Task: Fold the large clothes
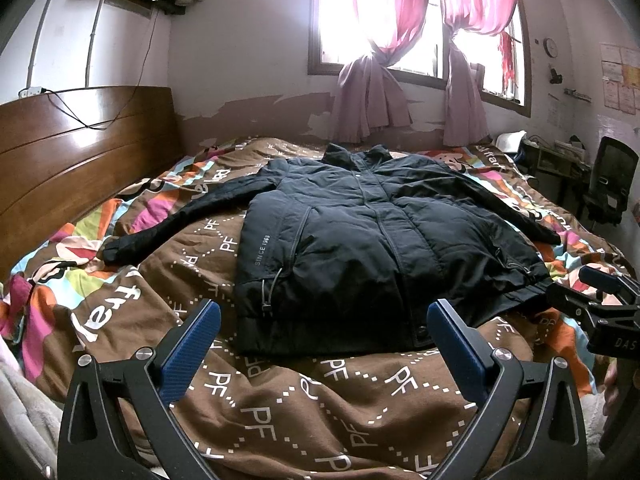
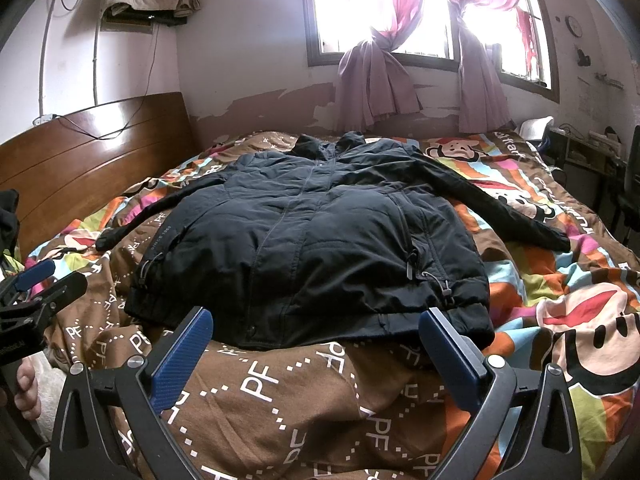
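A black jacket (image 1: 360, 248) lies flat, front up, sleeves spread, across the middle of my bed (image 1: 300, 400). My left tongs (image 1: 324, 344) and right tongs (image 2: 316, 346) hover at its near hem, both wide open, holding nothing.

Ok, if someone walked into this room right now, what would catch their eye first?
Probably the black jacket spread flat, front up, in the middle of the bed, both sleeves stretched out to the sides. Beneath it is a loud brown bedspread with cartoon monkey faces and bright stripes. Behind the bed, pink curtains glow against a bright window, tied into knots lower down.
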Available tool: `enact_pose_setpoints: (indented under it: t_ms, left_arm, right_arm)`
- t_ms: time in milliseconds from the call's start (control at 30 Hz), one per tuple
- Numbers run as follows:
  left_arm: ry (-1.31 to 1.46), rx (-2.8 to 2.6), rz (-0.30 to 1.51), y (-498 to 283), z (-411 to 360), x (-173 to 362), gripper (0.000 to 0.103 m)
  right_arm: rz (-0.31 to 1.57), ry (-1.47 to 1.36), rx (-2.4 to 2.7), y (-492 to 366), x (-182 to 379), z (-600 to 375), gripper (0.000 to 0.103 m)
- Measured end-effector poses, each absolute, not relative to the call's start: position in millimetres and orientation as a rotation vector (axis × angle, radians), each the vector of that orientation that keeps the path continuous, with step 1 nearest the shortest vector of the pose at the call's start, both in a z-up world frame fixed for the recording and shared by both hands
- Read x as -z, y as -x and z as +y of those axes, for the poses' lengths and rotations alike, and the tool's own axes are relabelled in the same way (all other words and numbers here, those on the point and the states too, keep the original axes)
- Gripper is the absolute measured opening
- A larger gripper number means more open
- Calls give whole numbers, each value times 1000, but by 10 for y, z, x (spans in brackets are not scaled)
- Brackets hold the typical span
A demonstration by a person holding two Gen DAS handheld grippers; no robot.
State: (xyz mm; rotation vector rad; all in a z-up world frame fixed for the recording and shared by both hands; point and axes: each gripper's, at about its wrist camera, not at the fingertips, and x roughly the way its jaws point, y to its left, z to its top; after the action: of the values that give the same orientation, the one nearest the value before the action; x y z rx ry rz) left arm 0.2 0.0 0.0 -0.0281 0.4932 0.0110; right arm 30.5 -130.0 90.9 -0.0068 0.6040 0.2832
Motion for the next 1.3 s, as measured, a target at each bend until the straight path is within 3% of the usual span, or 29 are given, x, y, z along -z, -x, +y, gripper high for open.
enact_pose_setpoints:
  t_ms: [1300]
  left_arm:
    - [25,-11,488,0,-2,-1,102]
  right_arm:
    - [609,7,-283,-312,-888,-1297,103]
